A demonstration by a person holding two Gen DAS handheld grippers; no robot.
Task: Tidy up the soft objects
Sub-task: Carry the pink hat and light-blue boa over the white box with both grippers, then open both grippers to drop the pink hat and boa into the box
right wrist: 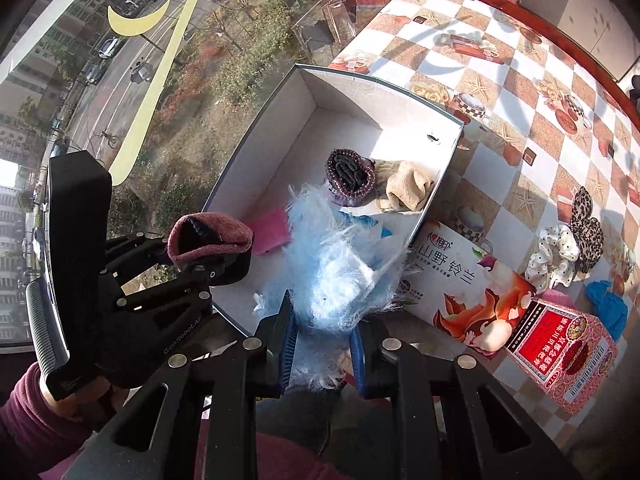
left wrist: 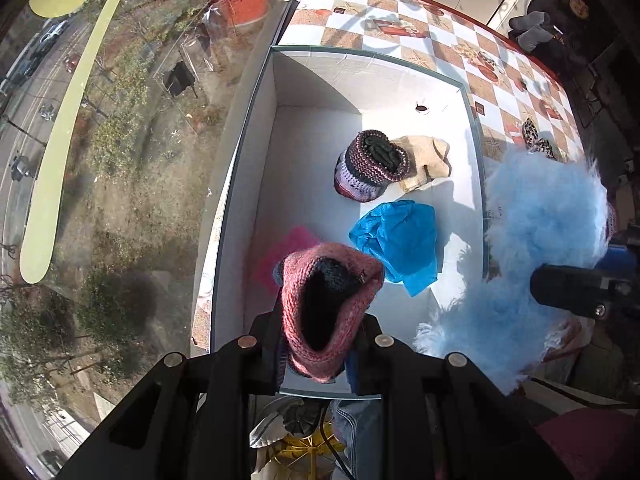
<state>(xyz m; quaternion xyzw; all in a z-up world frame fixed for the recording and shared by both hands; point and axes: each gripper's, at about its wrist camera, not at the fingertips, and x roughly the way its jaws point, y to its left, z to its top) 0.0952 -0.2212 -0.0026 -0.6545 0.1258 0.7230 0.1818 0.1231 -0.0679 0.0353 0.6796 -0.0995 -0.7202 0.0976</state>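
Left wrist view, contents as follows.

- Left claw [left wrist: 320, 344]: pointing down over the near end of the white box [left wrist: 256, 128], clamping a pink knitted hat [left wrist: 328, 304] between its fingers, hat mouth gaping toward the camera.
- White box: sitting on the desk [left wrist: 440, 40] along its window-side edge, lid off.
- Inside the box, lying on the floor: striped knitted hat [left wrist: 372, 172] standing upright near the far right wall, touching a beige cloth [left wrist: 424, 160] beside it; blue crumpled cloth [left wrist: 400, 240] toward the middle; pink flat cloth [left wrist: 288, 256] partly hiding under the held hat.
- Fluffy light-blue piece [left wrist: 548, 216]: hanging at the right rim of the box, held from the right.

Right wrist view, contents as follows.

- Right claw [right wrist: 324, 344]: pressing together on the fluffy light-blue piece [right wrist: 332, 264], fibres spilling out between the blue pads [right wrist: 289, 344], hovering over the near right corner of the white box [right wrist: 256, 160].
- Left claw [right wrist: 208, 256]: showing at the left with the pink knitted hat [right wrist: 208, 240], gripped by a hand in a maroon sleeve [right wrist: 28, 412].
- On the desk [right wrist: 500, 92], beside the box's right wall: printed flat carton [right wrist: 468, 284], touching a red patterned carton [right wrist: 560, 348].
- Further toward the right edge: white dotted scrunchie [right wrist: 556, 252] touching a leopard-print scrunchie [right wrist: 586, 228]; blue cloth lump [right wrist: 608, 304] just beside them.
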